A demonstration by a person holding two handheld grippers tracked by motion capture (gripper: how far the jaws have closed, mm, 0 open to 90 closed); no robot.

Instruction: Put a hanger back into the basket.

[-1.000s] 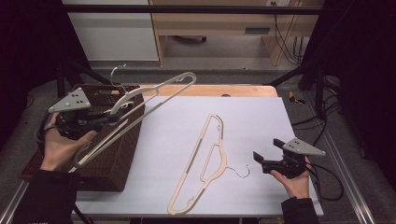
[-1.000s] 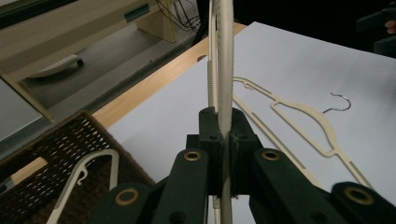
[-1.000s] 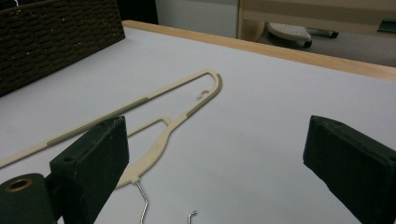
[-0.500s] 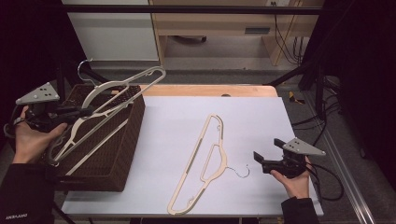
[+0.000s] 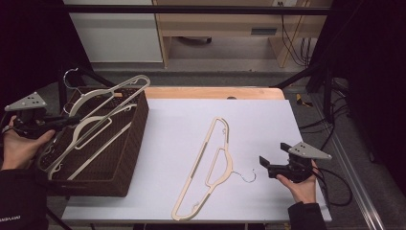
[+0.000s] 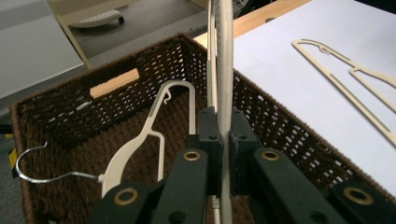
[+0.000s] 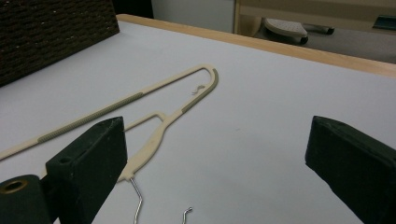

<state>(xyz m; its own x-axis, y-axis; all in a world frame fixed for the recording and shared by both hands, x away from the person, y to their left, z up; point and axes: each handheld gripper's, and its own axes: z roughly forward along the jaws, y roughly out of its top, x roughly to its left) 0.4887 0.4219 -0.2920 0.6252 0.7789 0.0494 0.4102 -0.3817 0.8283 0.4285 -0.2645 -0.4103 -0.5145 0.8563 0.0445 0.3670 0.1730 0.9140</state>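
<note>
The left gripper (image 5: 64, 120), clamped on a cream hanger (image 5: 103, 108), has carried it leftward over the wicker basket (image 5: 129, 143). Release seems next. The right gripper (image 5: 265, 165) waits open beside the table's hanger (image 5: 210, 158).

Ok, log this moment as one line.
left claw: shut on cream plastic hanger over brown wicker basket | right claw: open, near cream hanger on white table

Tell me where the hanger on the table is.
In the high view the hanger lies flat on the white table, right of the wicker basket, its wire hook just ahead of the open right gripper.
</note>
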